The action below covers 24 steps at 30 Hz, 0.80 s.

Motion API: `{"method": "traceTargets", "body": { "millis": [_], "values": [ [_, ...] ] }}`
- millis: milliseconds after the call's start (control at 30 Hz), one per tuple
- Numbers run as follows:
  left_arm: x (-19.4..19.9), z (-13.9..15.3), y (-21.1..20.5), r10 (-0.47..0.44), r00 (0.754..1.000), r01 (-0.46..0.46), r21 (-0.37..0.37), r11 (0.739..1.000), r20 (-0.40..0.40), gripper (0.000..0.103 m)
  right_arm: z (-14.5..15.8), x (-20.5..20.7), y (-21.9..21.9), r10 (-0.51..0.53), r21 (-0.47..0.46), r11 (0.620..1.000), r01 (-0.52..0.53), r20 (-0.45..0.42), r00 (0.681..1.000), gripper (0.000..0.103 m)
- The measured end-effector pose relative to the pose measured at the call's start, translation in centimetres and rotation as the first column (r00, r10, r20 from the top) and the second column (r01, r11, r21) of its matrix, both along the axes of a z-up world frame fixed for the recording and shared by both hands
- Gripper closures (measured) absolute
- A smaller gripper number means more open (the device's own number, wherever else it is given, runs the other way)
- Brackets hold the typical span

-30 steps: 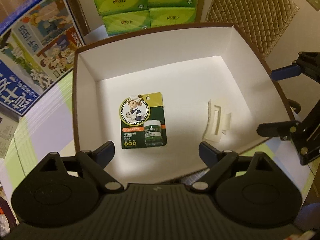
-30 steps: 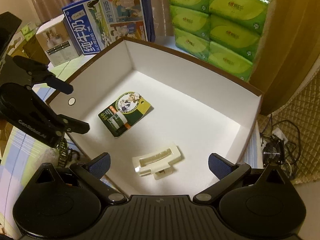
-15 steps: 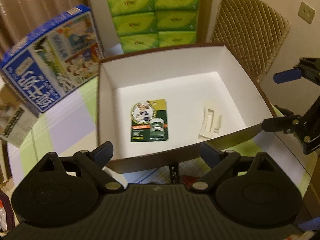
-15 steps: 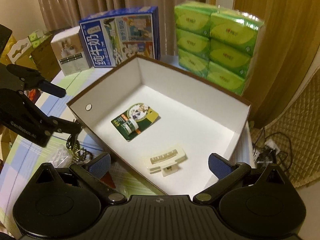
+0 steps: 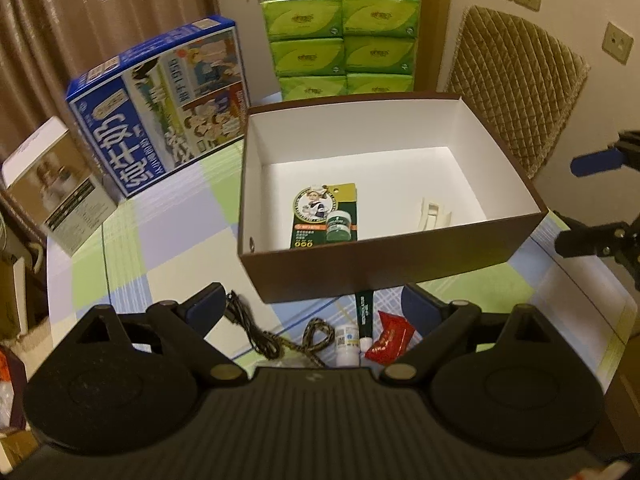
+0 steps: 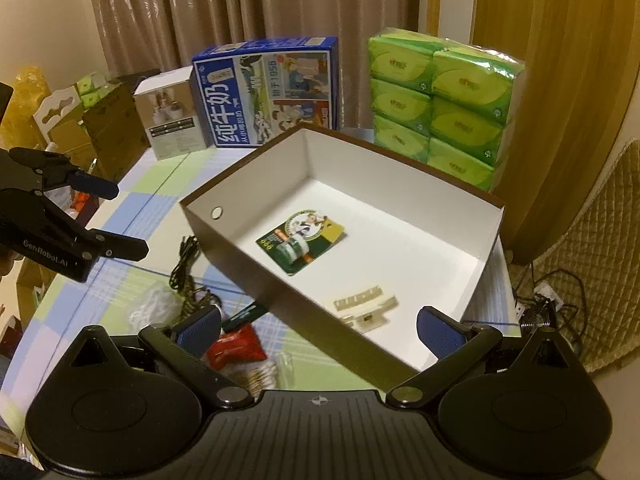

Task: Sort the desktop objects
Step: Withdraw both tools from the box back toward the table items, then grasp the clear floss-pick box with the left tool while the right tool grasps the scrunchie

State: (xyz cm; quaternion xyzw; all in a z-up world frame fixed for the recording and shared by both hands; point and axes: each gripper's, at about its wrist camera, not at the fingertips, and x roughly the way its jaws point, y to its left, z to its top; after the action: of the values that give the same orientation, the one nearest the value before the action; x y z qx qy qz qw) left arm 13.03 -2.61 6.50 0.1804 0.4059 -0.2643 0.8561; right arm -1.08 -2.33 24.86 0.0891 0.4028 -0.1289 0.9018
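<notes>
A brown box with a white inside (image 5: 380,268) (image 6: 400,184) stands on the checked tablecloth. In it lie a green carded jar pack (image 5: 324,216) (image 6: 300,240) and a cream hair clip (image 5: 432,216) (image 6: 366,306). My left gripper (image 5: 310,306) (image 6: 120,220) hangs open and empty in front of the box. Below it lie a black cable (image 5: 248,328), a braided cord (image 5: 316,336), a small white bottle (image 5: 347,342), a dark green tube (image 5: 365,312) and a red packet (image 5: 390,338) (image 6: 234,348). My right gripper (image 6: 318,328) (image 5: 570,204) is open and empty over the box's near right corner.
A blue milk carton (image 5: 160,108) (image 6: 268,92), a small white box (image 5: 56,188) and stacked green tissue packs (image 5: 344,40) (image 6: 440,96) stand behind the box. A clear bag (image 6: 154,308) lies near the cable. A quilted chair back (image 5: 516,92) is at the right.
Both grippers have drawn back and up from inside the box, still open. The box's front wall and the loose items on the cloth before it have come into view.
</notes>
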Motion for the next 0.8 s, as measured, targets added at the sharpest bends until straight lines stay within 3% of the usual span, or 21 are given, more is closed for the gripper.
{"method": "traceTargets", "body": {
  "millis": [400, 567, 800],
  "values": [
    [-2.3, 0.3, 2.8, 0.035, 0.998, -0.035, -0.004, 0.999, 0.045, 0.01, -0.6, -1.6, 2.2, -0.021, 0.051, 0.998, 0.021, 0.0, 1.0, 0.002],
    [-2.9, 0.1, 4.1, 0.047, 0.998, -0.046, -0.015, 0.999, 0.047, 0.01, -0.9, -2.4, 2.5, -0.055, 0.009, 0.998, 0.055, 0.007, 0.998, 0.002],
    [-3.7, -1.3, 5.7, 0.061, 0.997, -0.061, 0.0, 0.998, 0.044, 0.011, -1.9, -4.2, 2.5, -0.139, 0.03, 0.99, 0.138, 0.016, 0.99, 0.002]
  ]
}}
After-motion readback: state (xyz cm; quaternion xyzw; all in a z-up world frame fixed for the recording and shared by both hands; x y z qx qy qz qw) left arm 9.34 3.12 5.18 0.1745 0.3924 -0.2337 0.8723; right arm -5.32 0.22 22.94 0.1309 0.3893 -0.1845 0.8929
